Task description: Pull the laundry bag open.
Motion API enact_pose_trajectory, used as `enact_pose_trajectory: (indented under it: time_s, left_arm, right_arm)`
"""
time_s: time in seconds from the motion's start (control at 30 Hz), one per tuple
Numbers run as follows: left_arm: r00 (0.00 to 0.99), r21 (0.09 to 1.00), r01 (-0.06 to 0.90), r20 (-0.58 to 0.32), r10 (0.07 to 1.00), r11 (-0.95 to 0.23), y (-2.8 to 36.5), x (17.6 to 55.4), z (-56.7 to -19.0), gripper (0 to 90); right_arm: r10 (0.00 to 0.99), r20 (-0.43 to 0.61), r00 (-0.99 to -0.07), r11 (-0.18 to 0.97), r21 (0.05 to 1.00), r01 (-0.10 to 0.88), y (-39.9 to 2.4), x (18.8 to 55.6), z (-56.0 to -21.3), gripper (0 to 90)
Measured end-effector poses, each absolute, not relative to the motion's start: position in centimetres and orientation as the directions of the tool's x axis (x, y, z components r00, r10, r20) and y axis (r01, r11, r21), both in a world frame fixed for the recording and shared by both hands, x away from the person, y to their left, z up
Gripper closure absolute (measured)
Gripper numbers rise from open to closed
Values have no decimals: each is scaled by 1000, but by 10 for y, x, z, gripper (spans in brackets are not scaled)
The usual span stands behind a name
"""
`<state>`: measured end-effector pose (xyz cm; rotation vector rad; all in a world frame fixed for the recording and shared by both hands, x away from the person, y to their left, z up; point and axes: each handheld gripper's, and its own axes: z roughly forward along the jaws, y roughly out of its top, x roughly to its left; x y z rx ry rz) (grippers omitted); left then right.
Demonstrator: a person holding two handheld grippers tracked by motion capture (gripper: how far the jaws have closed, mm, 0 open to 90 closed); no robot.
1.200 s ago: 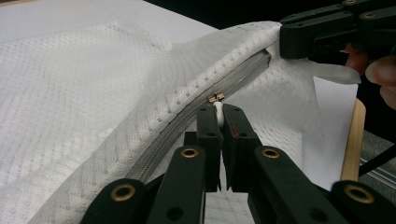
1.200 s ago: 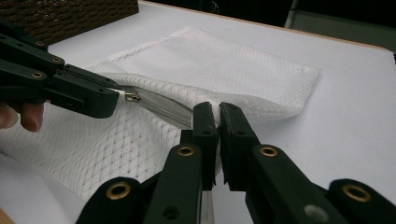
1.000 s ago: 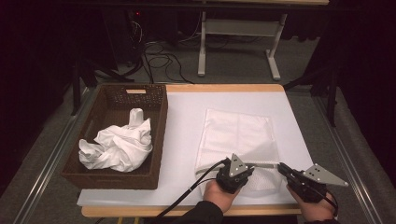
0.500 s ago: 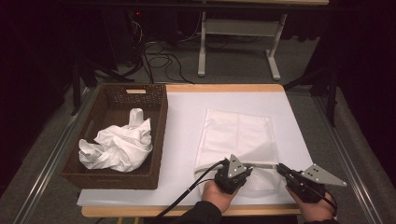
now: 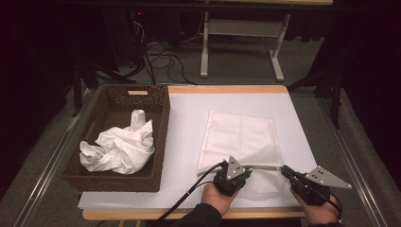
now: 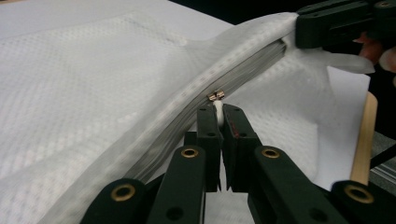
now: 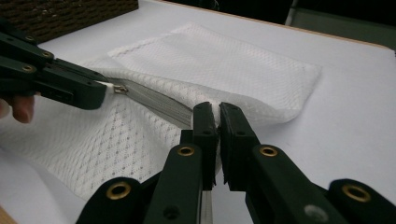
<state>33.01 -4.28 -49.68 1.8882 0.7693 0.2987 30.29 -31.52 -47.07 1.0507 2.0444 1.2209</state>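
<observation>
A white mesh bag point(image 5: 241, 135) lies flat on the white table cover, with its zipper point(image 5: 265, 167) along the near edge. My left gripper point(image 5: 249, 168) is shut on the small metal zipper pull point(image 6: 215, 96), seen close between its tips point(image 6: 218, 109). My right gripper point(image 5: 283, 169) is shut on the bag's corner at the end of the zipper point(image 7: 218, 109). The zipper edge point(image 7: 159, 102) is lifted and stretched taut between the two grippers. From the right gripper view, the left gripper point(image 7: 100, 93) holds the pull point(image 7: 120, 88) at the left.
A dark wicker basket point(image 5: 161, 137) stands at the table's left with a crumpled white cloth point(image 5: 120, 149) in it. The wooden table edge point(image 5: 265, 213) runs just under the hands. Beyond the table stand a metal frame point(image 5: 246, 28) and floor cables.
</observation>
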Motion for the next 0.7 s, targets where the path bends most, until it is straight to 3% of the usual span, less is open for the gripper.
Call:
enact_pose_trajectory:
  time_s: [0.7]
  left_arm:
    - [689, 866, 434, -142, 711, -248, 31, 325, -499, 861]
  right_arm:
    - [837, -39, -547, 282, 886, 369, -318, 304, -473, 872]
